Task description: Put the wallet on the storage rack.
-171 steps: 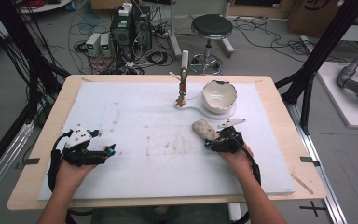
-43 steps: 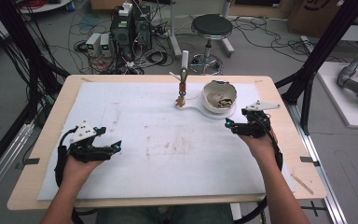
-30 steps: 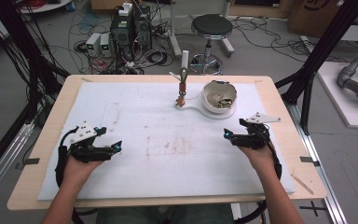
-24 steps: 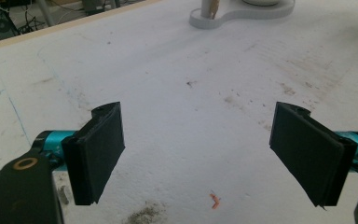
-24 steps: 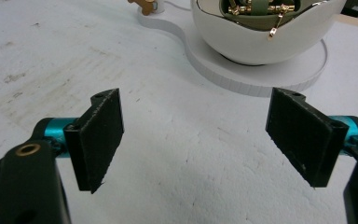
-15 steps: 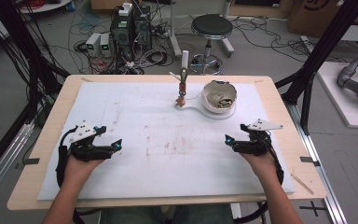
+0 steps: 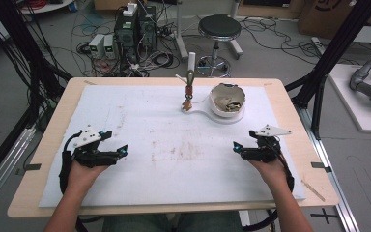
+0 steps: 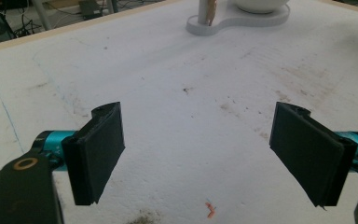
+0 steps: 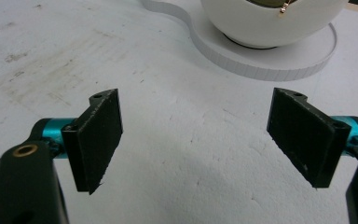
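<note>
Stained white mat point(image 7: 174, 145) over wooden table point(image 7: 43, 159); stool point(image 7: 219, 29) and cables point(image 7: 140, 53) behind. Left gripper point(image 7: 118, 153) and right gripper point(image 7: 237, 148) wide open, the right just widened, both empty.

Bowl point(image 7: 227, 99) on its stand point(image 7: 207, 113), far centre of mat point(image 7: 164, 159) | left gripper point(image 7: 118, 153) near left | right gripper point(image 7: 239, 149) near right.

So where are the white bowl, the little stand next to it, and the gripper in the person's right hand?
white bowl point(image 7: 227, 100), high view, on its front outer wall.
stand point(image 7: 190, 90), high view, on its upright post.
right gripper point(image 7: 236, 147), high view, midway between its open fingertips; nothing is between them.
</note>
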{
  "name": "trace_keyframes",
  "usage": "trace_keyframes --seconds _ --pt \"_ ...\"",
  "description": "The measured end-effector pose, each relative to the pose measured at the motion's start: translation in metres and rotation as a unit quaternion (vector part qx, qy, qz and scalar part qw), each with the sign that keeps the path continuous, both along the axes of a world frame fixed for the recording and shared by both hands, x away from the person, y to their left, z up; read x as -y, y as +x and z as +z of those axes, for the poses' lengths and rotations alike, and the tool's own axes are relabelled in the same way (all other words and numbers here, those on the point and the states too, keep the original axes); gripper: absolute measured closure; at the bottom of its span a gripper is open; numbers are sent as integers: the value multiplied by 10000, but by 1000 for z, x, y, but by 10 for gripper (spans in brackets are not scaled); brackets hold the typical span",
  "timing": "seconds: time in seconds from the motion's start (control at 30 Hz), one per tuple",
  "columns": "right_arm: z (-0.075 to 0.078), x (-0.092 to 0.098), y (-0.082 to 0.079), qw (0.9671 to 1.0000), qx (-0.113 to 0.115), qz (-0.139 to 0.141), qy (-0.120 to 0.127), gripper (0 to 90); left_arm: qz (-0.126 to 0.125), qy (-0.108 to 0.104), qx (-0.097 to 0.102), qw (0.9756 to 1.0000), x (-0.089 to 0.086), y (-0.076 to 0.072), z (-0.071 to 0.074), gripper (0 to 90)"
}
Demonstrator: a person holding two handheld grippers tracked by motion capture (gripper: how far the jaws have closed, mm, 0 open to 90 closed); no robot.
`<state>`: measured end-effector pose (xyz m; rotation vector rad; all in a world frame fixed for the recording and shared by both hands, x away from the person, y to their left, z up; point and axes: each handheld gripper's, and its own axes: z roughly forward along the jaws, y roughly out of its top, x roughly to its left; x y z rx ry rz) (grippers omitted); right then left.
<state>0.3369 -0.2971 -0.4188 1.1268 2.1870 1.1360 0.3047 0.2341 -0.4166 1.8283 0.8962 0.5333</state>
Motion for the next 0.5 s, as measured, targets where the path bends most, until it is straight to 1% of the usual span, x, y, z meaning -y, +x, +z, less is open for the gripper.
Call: trace_keyframes --seconds 0.2,0.33,0.5 --pt "-1 -1 1 10000 -16 26 -51 185 4 21 -15 10000 0 0 0 177" --pt "-1 0 1 10000 -34 -4 -28 185 3 33 -25 10000 1 1 -1 177" --pt "-2 1 1 10000 -27 -8 -59 185 -1 64 -47 10000 1 1 -2 177"
